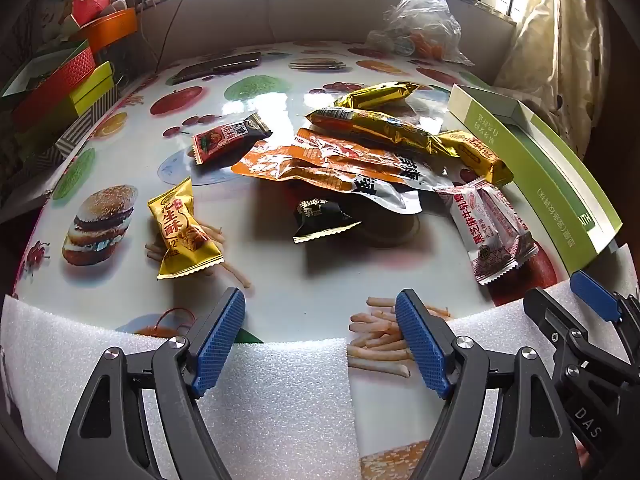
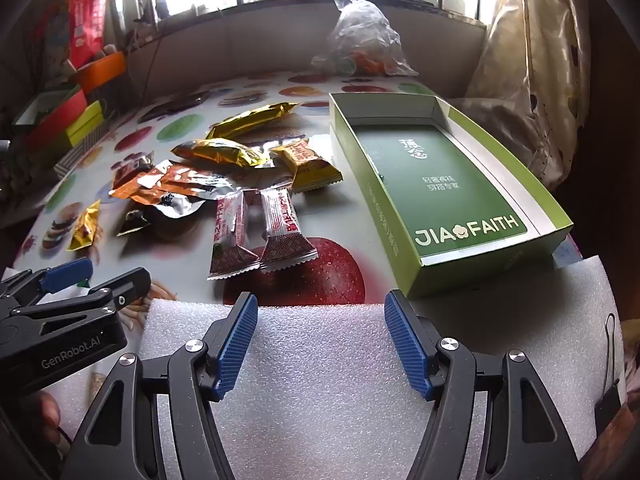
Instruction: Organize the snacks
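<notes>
Snack packets (image 2: pixel 240 184) lie scattered on the tabletop (image 1: pixel 280 272) just left of the empty green box (image 2: pixel 440 184), presumably their destination. Left gripper (image 1: pixel 320 340) and right gripper (image 2: pixel 318 340) hover wide apart, holding nothing, poised to begin picking.

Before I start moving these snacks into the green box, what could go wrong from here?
1. The orange foil packets overlap in a heap with the gold packets; grabbing one could drag its neighbours.
2. The two pink-white bars lie side by side, so the open right gripper might catch both.
3. The green box sits near the table edge, partly on white foam; a push could tilt or shift it.
</notes>
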Tool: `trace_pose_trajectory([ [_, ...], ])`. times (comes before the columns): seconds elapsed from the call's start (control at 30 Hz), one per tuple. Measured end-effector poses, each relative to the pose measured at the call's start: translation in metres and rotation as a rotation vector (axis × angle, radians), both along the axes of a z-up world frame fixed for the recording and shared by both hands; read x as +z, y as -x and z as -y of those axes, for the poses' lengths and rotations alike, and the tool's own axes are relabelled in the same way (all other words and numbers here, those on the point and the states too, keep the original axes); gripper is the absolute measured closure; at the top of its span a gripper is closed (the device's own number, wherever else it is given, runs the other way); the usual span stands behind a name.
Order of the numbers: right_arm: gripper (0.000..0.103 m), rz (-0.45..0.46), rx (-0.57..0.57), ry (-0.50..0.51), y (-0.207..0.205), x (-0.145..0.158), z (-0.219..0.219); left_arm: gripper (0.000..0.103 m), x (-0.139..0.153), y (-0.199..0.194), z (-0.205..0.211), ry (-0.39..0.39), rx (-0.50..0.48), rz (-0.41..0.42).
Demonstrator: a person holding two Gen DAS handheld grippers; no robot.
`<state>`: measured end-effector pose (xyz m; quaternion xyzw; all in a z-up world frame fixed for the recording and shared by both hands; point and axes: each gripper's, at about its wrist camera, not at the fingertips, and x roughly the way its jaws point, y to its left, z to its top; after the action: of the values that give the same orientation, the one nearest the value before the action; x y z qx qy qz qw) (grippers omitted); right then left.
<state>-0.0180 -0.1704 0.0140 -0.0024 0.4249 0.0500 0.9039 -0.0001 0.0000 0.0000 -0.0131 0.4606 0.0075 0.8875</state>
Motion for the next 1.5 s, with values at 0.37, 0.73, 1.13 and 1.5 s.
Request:
trace_pose_trajectory([
  [0.37, 0.037, 0.0, -0.001, 0.0, 0.0, 0.0, 0.0, 0.025, 0.0, -0.001, 0.0, 0.003, 0.003, -0.002],
  [0.73, 0.037, -0.005, -0.027, 0.01, 0.005, 0.002, 0.001, 0.025, 0.0, 0.0, 0.0, 0.002, -0.003, -0.013],
  [1.13, 0.037, -0.013, -0.067, 0.015, 0.013, 0.005, 0.005, 0.025, 0.001, 0.005, 0.002, 0.014, -0.029, -0.017],
  [1.5, 0.037, -0.018, -0.091, 0.022, 0.015, 0.004, 0.01, 0.025, 0.001, 0.006, 0.006, 0.006, -0.041, -0.019],
])
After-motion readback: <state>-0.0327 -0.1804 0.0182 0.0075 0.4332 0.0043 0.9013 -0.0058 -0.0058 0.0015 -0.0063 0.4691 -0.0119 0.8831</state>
